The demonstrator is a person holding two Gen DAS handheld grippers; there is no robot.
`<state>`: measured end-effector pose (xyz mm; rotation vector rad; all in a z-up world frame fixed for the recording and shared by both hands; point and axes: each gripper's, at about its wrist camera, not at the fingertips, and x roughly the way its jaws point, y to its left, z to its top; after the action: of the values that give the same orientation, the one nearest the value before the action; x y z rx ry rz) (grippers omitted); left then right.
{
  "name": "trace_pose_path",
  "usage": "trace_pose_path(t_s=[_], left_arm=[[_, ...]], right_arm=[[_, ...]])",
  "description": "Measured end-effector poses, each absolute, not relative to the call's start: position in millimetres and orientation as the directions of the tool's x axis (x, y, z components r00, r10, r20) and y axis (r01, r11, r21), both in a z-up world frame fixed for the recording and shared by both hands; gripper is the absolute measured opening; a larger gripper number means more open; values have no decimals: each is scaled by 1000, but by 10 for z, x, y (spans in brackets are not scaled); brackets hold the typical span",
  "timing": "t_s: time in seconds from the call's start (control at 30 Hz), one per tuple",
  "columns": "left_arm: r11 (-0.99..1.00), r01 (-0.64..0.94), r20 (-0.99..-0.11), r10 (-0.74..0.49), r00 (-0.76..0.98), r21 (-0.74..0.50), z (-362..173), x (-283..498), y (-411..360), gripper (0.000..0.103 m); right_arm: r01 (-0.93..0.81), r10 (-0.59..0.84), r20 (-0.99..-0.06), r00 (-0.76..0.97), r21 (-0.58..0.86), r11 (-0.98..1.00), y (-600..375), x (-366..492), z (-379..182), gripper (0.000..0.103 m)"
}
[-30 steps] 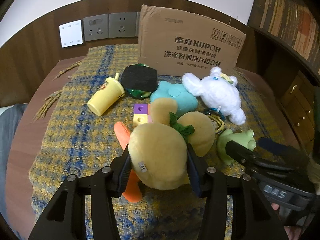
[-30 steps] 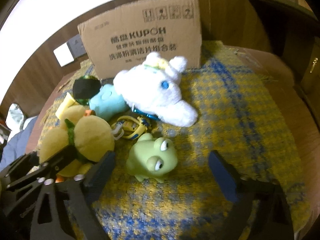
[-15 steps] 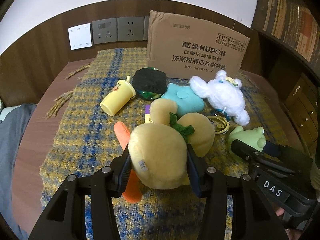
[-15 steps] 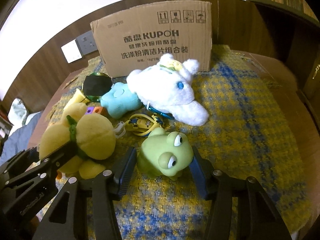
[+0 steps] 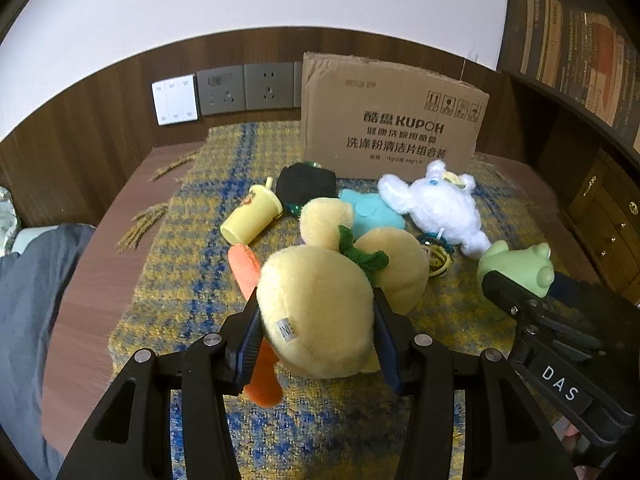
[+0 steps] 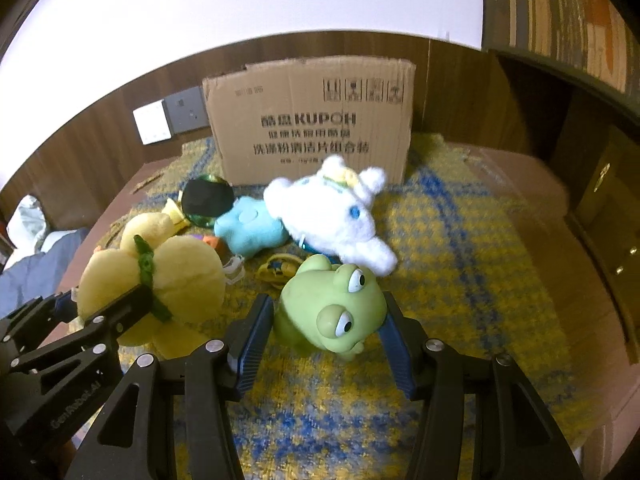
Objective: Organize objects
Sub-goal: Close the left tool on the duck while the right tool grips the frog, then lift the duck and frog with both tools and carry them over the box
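Both tongs are gripping: left gripper [image 5: 316, 334] squeezing the yellow plush [image 5: 320, 312], right gripper [image 6: 326, 340] seemingly pinching the green frog toy [image 6: 332, 312]. Lifting evenly toward the cardboard box [image 6: 312, 124] ahead should prevent slipping.

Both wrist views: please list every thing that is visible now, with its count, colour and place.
yellow plush: 1, yellow with green collar, front, in left claw
frog toy: 1, green, front right, between right claw's pads
white plush: 1, white, before the box
blue plush: 1, light blue, left of white plush
cup: 1, yellow, lying on its side, centre left
orange toy: 1, orange, under yellow plush
black pad: 1, black, behind cup
cardboard box: 1, brown, at the back
woven cloth: 1, yellow and blue, under everything
wall sockets: 2, grey, back wall
left claw: 1, black
right claw: 1, black
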<state>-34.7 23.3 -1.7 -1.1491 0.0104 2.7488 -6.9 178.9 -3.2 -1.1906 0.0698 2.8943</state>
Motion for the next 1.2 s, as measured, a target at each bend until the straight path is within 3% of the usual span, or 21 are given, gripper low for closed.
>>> trace_pose_path(t_s=[1.2], left_arm=[[-990,-134,-470,98,-877,43,958,-687,494,49]], right_arm=[[-70,69,-483,-873,-15,-997,1931,-336,901,53]])
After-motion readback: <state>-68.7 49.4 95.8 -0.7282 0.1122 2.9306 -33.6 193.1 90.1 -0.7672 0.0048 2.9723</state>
